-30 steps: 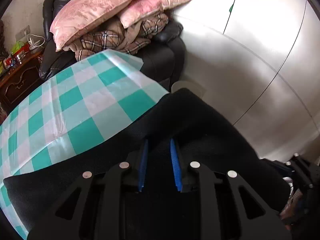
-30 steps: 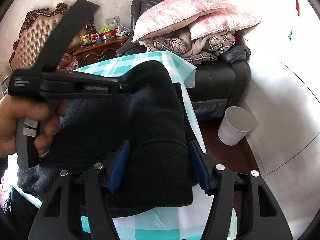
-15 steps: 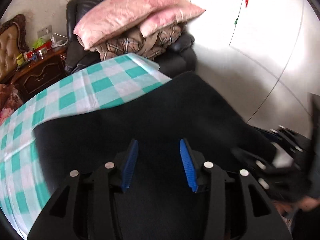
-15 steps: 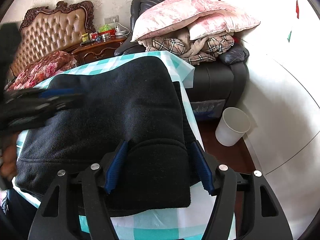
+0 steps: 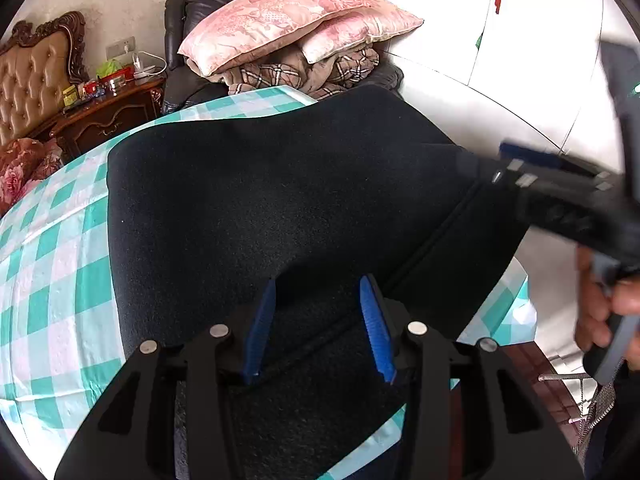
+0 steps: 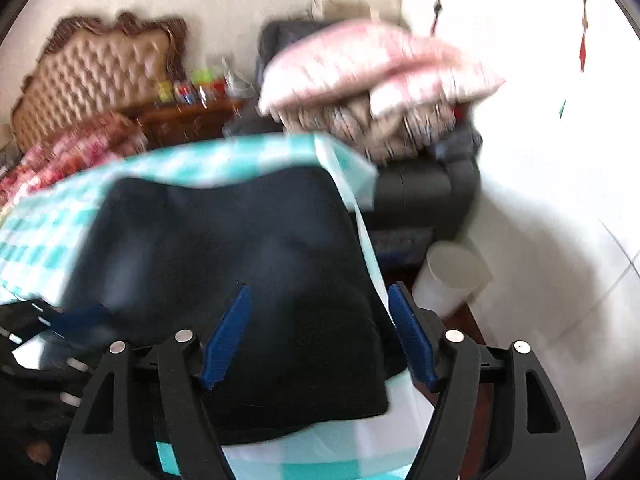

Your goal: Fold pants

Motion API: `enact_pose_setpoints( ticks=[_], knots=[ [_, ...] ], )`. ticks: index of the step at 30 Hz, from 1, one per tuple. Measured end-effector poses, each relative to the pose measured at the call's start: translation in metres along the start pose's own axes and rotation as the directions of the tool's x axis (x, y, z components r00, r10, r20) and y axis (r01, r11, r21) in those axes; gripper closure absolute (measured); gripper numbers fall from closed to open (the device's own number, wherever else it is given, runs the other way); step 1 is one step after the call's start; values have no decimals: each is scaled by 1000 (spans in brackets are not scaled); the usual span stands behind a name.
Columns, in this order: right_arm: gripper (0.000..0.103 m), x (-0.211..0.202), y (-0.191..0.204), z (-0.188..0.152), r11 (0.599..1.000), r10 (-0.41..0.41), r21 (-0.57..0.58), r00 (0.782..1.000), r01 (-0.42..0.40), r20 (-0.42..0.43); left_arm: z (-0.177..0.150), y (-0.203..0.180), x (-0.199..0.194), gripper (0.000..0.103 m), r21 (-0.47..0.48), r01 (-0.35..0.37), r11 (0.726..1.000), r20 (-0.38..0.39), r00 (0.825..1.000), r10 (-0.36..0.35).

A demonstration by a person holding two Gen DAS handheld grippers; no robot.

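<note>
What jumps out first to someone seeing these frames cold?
The black pants, folded into a thick dark slab, fill the middle of the teal-and-white checked tablecloth. Behind them, pink pillows sit piled on plaid blankets on a dark armchair. In the foreground the left gripper is over the fabric; the right gripper is opening.

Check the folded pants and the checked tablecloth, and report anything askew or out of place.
The black pants lie folded on the checked tablecloth, but their right edge overhangs the table's side. The cloth's far corner looks lifted or curled, though that view is blurred. Nothing looks spilled or damaged.
</note>
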State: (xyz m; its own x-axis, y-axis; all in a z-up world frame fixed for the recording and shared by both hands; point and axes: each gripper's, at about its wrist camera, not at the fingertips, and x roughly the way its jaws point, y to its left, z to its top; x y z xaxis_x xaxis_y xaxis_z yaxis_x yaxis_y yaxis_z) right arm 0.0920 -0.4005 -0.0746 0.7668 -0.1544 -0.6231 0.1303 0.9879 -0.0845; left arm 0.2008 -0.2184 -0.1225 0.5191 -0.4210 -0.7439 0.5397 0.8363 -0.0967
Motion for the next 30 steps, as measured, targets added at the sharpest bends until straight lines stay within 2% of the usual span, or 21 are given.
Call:
enact_pose_setpoints(
  ticks=[3,7,10,14,17,18,22,24,28,30],
  knots=[
    [30,-14,13,6,1000,-11,-12,998,12,55,3,1,3,59,-4,-1,1000,-6,1000,1],
    [30,2,15,-3,999,17,39,1000,-16,-16,4,8,-7,59,-54,9,998,9,1000,-8],
    [29,10,23,-14,998,-55,-21,998,54,-39,2,9,-19,59,-59,-11,998,37,999,13],
    [25,16,33,-22,989,-121,-94,991,115,-56,1,14,-27,59,-102,10,995,57,998,-4],
    [24,18,35,-24,987,-138,-94,989,132,-59,-4,17,-11,58,-111,16,994,-23,1000,-19],
    [23,18,35,-24,987,-135,-91,989,129,-61,-4,21,-10,57,-128,31,991,-26,999,-35],
    [22,18,34,-25,987,-139,-92,988,132,-64,31,31,-16,57,-120,8,993,38,999,-3],
    [22,19,32,-24,989,-133,-81,988,127,-72,69,38,-10,57,-113,37,993,74,997,-28],
    [22,22,31,-20,989,-135,-69,986,129,-94,124,24,32,65,-11,80,997,58,995,-79],
    [22,24,31,-19,989,-139,-65,985,133,-103,143,12,63,69,39,119,992,14,993,-119]
  ],
)
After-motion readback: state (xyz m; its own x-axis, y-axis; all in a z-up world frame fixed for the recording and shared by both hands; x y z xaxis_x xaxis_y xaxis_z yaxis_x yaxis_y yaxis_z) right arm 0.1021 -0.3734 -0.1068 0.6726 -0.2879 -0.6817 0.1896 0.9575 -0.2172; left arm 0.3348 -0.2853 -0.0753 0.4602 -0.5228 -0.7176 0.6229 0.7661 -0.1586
